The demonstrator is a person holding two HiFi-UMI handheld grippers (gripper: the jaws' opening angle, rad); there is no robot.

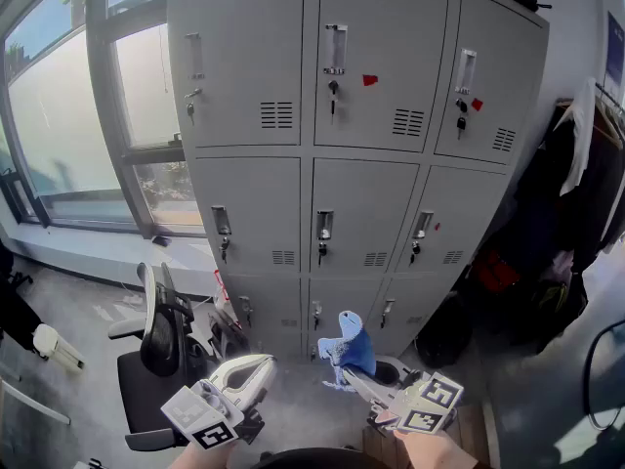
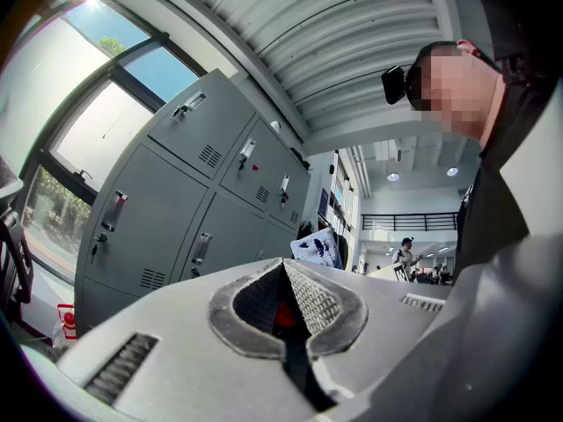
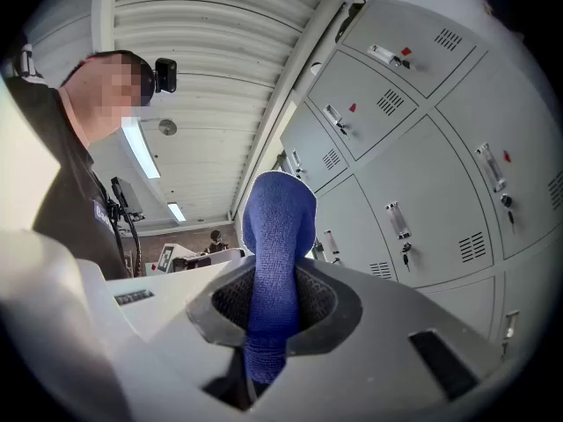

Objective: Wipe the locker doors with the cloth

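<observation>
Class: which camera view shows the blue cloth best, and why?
The right gripper view: the blue cloth fills the centre, pinched in the right tongs. The head view shows it small and low; the left gripper view shows nothing clearly identifiable.

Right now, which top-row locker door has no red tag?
The top-left grey metal locker door, nearest the window; the other two each carry a red tag.

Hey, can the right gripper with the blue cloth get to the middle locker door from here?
Probably yes. The right gripper, shut on the cloth, points toward the middle door with nothing standing between them; the office chair sits off to the left.
</observation>
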